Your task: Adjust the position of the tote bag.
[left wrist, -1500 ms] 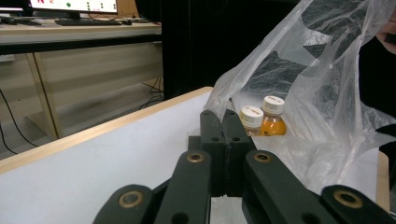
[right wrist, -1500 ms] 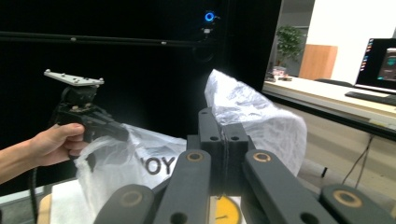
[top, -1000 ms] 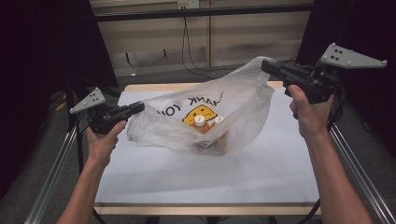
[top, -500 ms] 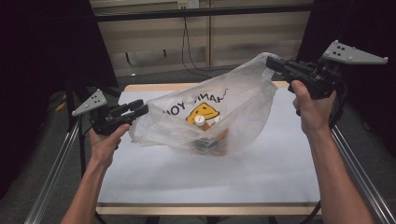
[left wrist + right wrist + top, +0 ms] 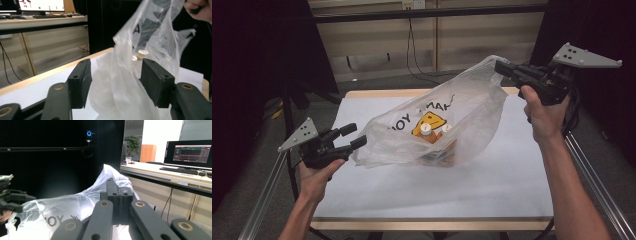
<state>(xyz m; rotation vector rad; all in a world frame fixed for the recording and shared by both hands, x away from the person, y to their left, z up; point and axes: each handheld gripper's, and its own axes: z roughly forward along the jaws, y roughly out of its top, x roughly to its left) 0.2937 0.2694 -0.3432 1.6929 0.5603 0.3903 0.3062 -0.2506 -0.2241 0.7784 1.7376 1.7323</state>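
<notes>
right gripper point(image 5: 501, 66) pinches bag point(image 5: 452, 117), its contents blurred behind plastic.

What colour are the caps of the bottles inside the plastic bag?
White bottle caps, seen best in the high view.

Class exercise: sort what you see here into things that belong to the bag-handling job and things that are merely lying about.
Belongs to the job:
plastic bag
bottles inside it
right gripper, clamped on the bag's edge
left gripper, jaws just opened, bag film between them

Merely about:
monitor
keyboard
potted plant
</notes>
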